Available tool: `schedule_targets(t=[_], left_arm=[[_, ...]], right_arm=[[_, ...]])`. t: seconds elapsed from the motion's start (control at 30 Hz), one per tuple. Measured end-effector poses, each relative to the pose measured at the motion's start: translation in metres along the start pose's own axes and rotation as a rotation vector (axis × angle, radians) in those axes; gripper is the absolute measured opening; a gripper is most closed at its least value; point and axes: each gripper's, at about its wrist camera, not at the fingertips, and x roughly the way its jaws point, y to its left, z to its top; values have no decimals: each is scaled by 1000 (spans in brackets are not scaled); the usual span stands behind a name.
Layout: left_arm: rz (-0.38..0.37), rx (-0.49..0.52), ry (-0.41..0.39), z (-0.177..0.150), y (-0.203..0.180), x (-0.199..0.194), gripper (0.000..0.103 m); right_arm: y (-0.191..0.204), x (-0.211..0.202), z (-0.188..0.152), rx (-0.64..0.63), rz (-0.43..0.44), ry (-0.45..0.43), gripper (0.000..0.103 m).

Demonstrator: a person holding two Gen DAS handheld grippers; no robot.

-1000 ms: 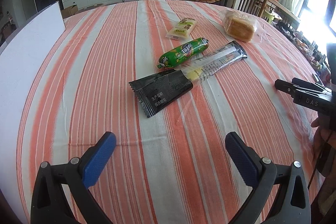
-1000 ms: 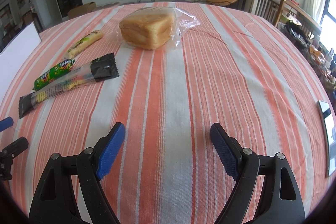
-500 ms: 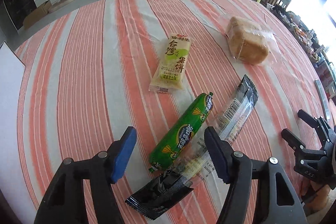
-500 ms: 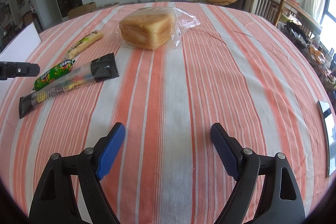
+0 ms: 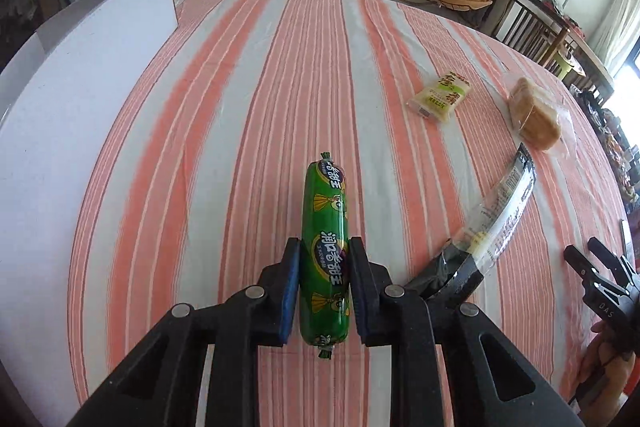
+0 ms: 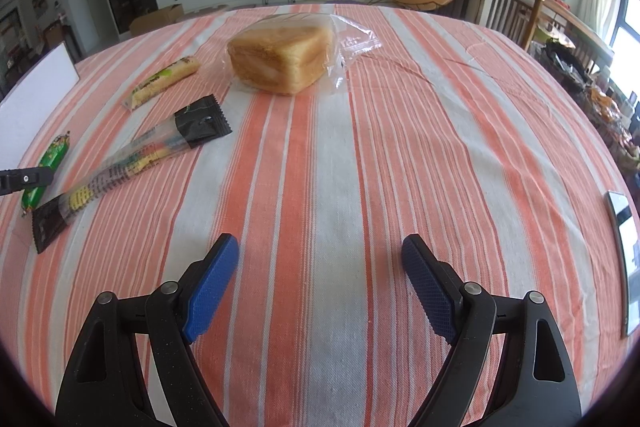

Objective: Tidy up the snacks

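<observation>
Over the striped tablecloth (image 5: pixel 248 107) my left tongs (image 5: pixel 324 263) grip the green sausage (image 5: pixel 325 227), my right tongs (image 6: pixel 320 259) hang open, so next I judge it needs carrying to the white box (image 5: pixel 80 99).

The left gripper (image 5: pixel 324 281), open above the snacks half a second ago, now has its jaws clamped on the lower half of the green sausage (image 5: pixel 325 247). The sausage no longer lies against the long black-ended packet (image 5: pixel 486 227); it points lengthwise away from the gripper, apart from the packet.
</observation>
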Motion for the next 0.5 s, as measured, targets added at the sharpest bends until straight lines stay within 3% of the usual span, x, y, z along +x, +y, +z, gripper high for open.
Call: schedule_targets(t=[0.1, 0.2, 0.27, 0.3, 0.33, 0.47, 0.5], left_arm=[[62, -19, -29, -19, 24, -6, 23], [59, -39, -99, -32, 37, -7, 26], [83, -35, -133, -34, 36, -5, 46], [102, -33, -137, -32, 34, -2, 70], [128, -39, -137, -32, 33, 2, 82], [172, -37, -153, -32, 31, 8, 89], [178, -49, -148, -32, 34, 9, 95]], right_arm=[[0, 0, 0, 1, 0, 0, 86], [0, 0, -1, 2, -1, 0, 86], [0, 0, -1, 2, -1, 0, 86], [0, 0, -1, 2, -1, 0, 86], [0, 0, -1, 2, -1, 0, 86], [-1, 0, -1, 6, -7, 1, 87], [-1, 0, -2, 7, -11, 3, 87]])
